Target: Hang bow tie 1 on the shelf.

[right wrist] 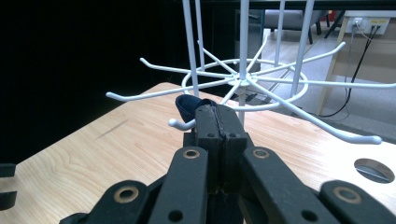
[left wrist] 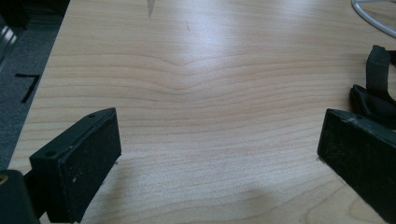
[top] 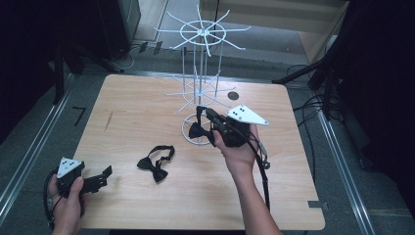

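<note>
My right gripper [top: 207, 116] pinching a bow tie [top: 197, 130] beside the rack [top: 201, 34], my left gripper [top: 103, 177] spread, second bow tie [top: 155, 162] just right of it

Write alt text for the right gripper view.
The right hand-held gripper, jaws shut on a black bow tie's strap, holds it up by a hook of a white wire display rack standing on a light wooden table.
</note>
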Demonstrator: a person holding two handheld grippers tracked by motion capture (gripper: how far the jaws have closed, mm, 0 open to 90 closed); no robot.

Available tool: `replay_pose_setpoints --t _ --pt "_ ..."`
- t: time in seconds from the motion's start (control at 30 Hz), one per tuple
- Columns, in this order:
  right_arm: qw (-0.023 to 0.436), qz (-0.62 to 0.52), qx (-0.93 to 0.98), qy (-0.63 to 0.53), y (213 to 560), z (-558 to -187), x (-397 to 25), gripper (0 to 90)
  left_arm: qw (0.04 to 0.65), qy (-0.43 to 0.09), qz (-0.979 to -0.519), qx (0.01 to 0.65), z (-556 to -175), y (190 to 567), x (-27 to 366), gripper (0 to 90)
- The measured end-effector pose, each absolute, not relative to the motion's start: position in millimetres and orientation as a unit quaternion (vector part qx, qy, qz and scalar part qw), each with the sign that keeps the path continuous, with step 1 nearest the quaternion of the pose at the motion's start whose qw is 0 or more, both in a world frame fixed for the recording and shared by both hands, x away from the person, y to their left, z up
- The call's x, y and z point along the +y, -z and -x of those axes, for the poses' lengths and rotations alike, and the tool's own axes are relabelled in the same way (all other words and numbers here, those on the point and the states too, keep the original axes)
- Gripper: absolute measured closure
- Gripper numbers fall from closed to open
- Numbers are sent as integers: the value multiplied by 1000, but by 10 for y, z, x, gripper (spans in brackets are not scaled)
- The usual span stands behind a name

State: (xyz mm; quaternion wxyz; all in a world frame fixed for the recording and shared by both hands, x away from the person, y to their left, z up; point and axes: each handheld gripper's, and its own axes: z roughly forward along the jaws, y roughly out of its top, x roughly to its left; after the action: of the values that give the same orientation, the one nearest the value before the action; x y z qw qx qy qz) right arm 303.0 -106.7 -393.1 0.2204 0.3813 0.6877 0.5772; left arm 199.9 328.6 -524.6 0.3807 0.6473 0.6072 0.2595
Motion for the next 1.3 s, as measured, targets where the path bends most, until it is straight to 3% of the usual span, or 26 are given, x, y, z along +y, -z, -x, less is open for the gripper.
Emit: replay_pose_setpoints --t 0.47,0.6,0.83,0.93,1.07,1.3 --pt "222 -397 681 -574 4050 -3127 -1043 890 380 -261 -648 606 -1995 5244 3284 0" --pt "220 -401 678 -575 4077 -3109 -1058 819 380 -261 -648 606 -1994 5244 3284 0" --pt "225 -413 668 -577 4126 -3030 -1133 587 379 -260 -649 606 -1996 5244 3285 0" --pt "221 -414 666 -580 4147 -2999 -1154 541 379 -260 -649 606 -1996 5243 3285 0" --pt "221 -418 667 -576 4231 -2893 -1190 412 379 -260 -649 607 -1997 5243 3281 0" --pt "212 -436 671 -561 4416 -2784 -1262 336 379 -262 -649 605 -1993 5243 3280 0"
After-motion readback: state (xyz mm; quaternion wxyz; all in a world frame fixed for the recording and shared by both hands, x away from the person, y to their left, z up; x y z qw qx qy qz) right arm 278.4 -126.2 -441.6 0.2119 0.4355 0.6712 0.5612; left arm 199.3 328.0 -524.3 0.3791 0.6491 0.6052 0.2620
